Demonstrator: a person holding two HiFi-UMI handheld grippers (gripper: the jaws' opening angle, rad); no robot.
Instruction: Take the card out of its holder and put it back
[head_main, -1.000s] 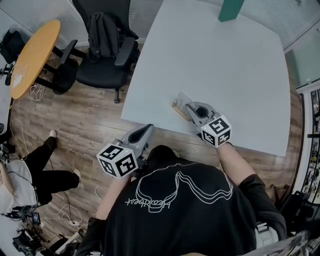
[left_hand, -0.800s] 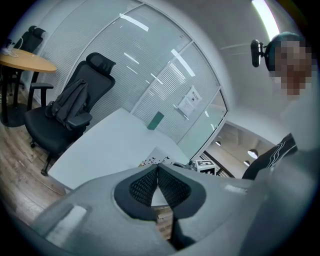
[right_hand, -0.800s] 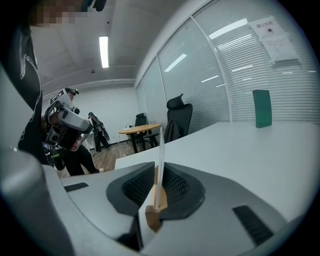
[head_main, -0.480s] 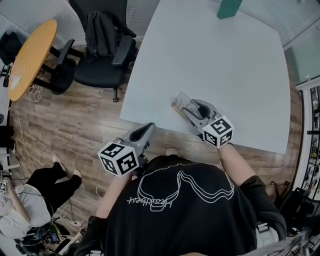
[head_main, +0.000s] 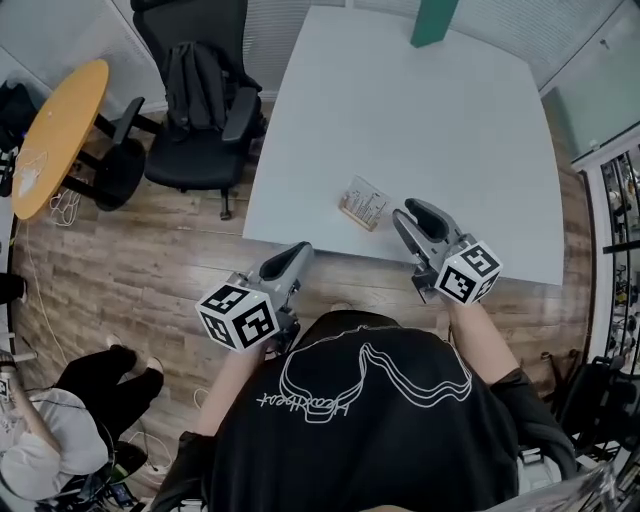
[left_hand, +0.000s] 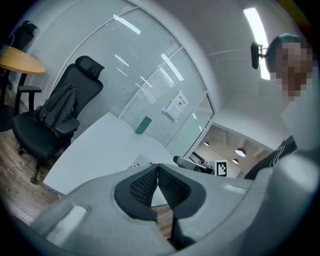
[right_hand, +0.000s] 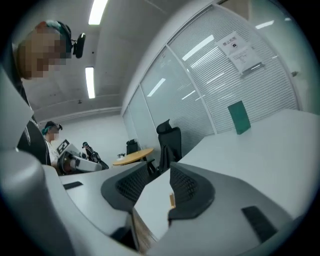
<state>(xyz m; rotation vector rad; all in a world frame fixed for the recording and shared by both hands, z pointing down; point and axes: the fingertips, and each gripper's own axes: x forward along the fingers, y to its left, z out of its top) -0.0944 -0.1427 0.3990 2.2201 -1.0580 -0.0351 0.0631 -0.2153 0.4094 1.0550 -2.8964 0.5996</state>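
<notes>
The card (head_main: 365, 199) stands upright in its small wooden holder (head_main: 357, 214) near the front edge of the white table (head_main: 450, 120). My right gripper (head_main: 412, 213) is a little to the right of the holder and apart from it. Its jaws are closing but still stand apart, with nothing between them (right_hand: 161, 170). A sliver of the holder (right_hand: 171, 200) peeks past the right jaw. My left gripper (head_main: 297, 252) hangs off the table's front edge over the wooden floor, and its pads (left_hand: 150, 181) meet on nothing. The card's top (left_hand: 139, 163) shows just beyond them.
A green block (head_main: 433, 22) stands at the table's far end. A black office chair with a backpack (head_main: 200, 90) and a round orange table (head_main: 55, 130) are to the left. Another person (head_main: 60, 420) crouches on the floor at lower left.
My right gripper opened, let go of the card in its holder and drew back to the right. The left gripper stayed put. The person at lower left shifted.
</notes>
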